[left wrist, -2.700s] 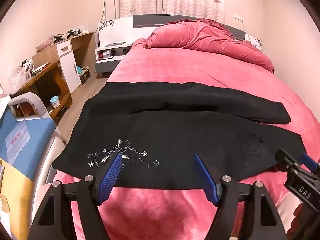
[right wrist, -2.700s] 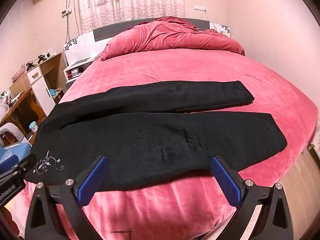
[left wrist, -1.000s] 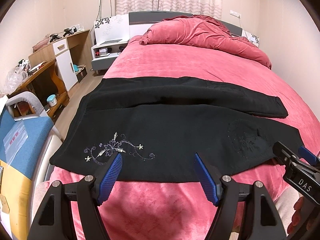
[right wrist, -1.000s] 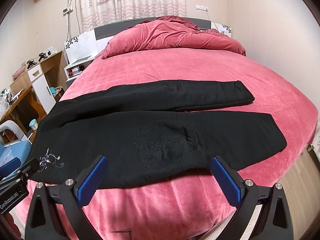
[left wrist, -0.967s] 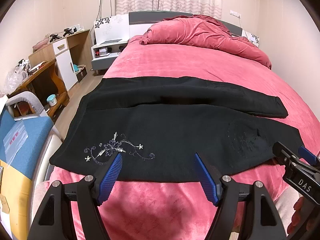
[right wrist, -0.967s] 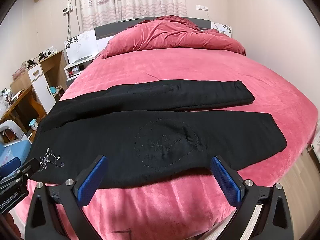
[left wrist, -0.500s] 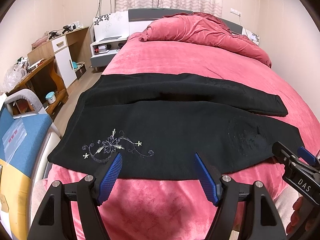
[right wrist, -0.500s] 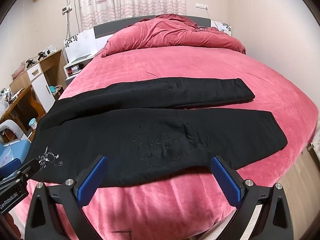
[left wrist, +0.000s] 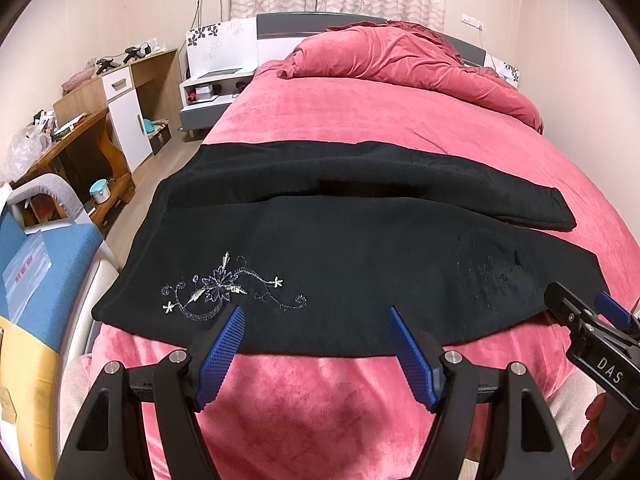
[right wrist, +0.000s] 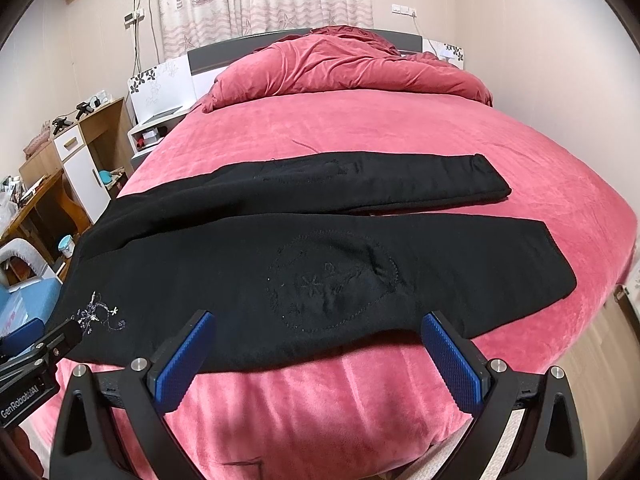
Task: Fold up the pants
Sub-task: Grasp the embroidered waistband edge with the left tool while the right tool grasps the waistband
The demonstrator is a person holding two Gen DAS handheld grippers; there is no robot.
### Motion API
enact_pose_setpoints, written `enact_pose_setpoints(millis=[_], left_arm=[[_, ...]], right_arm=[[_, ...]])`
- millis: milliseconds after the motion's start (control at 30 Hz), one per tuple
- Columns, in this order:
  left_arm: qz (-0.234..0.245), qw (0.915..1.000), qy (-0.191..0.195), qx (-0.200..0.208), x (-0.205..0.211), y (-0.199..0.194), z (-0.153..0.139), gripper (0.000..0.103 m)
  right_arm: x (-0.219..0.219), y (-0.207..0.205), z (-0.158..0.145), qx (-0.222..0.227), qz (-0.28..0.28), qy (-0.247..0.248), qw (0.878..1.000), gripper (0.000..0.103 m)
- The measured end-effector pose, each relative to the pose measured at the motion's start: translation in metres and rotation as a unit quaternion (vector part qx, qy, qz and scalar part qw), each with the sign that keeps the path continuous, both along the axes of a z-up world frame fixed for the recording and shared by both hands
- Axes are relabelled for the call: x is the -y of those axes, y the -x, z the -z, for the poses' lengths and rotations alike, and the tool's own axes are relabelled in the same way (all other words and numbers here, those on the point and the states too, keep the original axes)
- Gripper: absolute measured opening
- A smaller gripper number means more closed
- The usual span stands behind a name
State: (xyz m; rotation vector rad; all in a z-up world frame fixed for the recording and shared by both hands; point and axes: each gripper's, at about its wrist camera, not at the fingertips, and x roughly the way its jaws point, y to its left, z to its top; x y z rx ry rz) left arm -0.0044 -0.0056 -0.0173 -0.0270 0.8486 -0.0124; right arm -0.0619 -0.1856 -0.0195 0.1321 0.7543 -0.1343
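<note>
Black fleece pants (left wrist: 340, 248) spread flat ahead of left hand-held gripper (left wrist: 316, 344) and right hand-held gripper (right wrist: 316, 354); both gape empty, pulled back slightly; fold not begun

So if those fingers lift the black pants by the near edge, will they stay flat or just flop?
The black pants will probably flop: they lie limp, following the curve of the pink bedspread. The fabric looks thick and fleecy, so likely somewhat heavy and not slippery against the plush cover. Both the left gripper and right gripper are open, so lifting two points should limit sagging.
</note>
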Motion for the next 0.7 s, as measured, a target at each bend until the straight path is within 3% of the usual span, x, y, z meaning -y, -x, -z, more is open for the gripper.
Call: enact_pose_setpoints(millis=[133, 233, 367, 500, 700], left_arm=[[0.001, 0.9998, 0.012, -0.017, -0.004, -0.003, 0.005, 0.075], [0.002, 0.9983, 0.042, -0.041, -0.013, -0.008, 0.013, 0.075], [0.001, 0.9916, 0.112, -0.066, -0.031, -0.013, 0.026, 0.075], [-0.025, 0.9842, 0.167, -0.052, -0.05, -0.01, 0.033, 0.075], [-0.041, 0.9811, 0.178, -0.064, -0.066, -0.009, 0.042, 0.075]], right_arm=[[0.003, -0.001, 0.004, -0.006, 0.003, -0.001, 1.0, 0.103], [0.009, -0.003, 0.007, -0.011, 0.009, -0.006, 1.0, 0.103], [0.02, -0.003, 0.012, -0.018, 0.021, -0.014, 1.0, 0.103], [0.032, -0.004, 0.018, -0.026, 0.035, -0.021, 0.999, 0.103], [0.049, -0.004, 0.028, -0.042, 0.053, -0.029, 0.997, 0.103]])
